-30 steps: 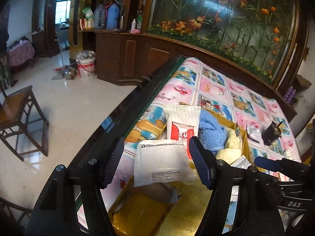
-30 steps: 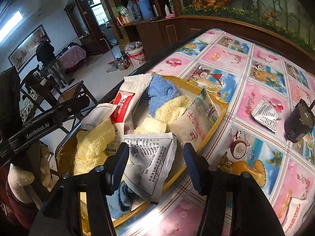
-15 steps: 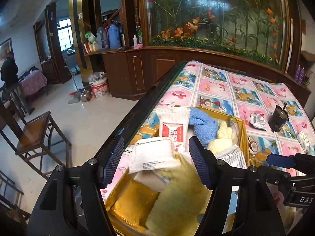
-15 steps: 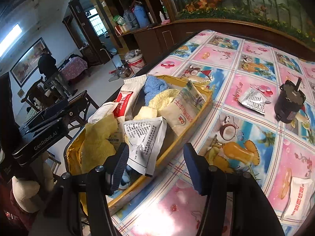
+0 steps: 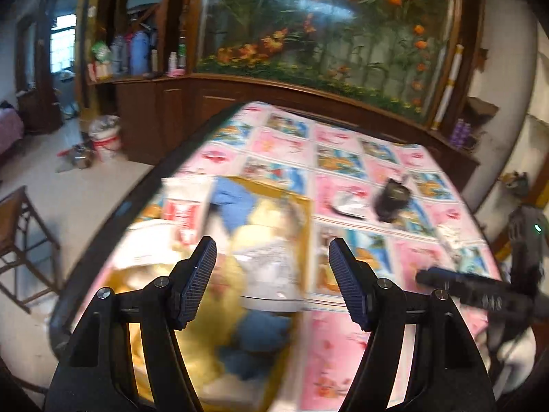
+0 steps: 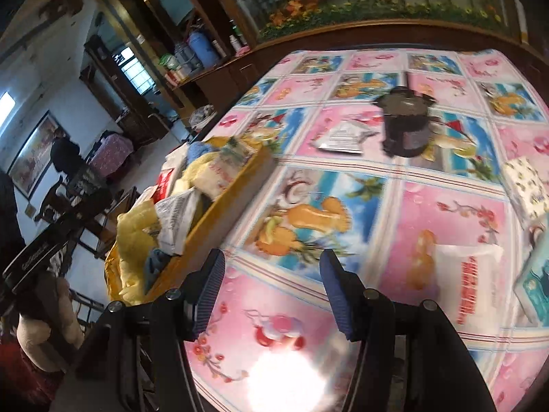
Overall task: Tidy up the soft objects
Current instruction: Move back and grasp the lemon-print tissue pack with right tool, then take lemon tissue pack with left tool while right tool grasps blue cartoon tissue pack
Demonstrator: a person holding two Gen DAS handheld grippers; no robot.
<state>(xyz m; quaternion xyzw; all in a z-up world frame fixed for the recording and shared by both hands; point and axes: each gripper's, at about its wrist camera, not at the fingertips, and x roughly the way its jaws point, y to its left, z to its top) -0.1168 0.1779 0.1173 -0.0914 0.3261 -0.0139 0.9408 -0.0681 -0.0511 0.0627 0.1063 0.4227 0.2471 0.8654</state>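
Yellow tray (image 5: 295, 202) of towels and packets beneath the left gripper (image 5: 272, 267) — jaws apart, empty; left of the right gripper (image 6: 272, 286) — likewise apart, empty.

Left hand-held gripper (image 5: 272, 276): held above the counter near its left edge, pointed forward and downward; jaws stand apart, nothing is gripped between the ribbed pads.
Right hand-held gripper (image 6: 272, 290): held above the counter, angled downward; jaws stand apart, nothing is held.
Relation: the right hand-held gripper is seen blurred at the right of the left wrist view.
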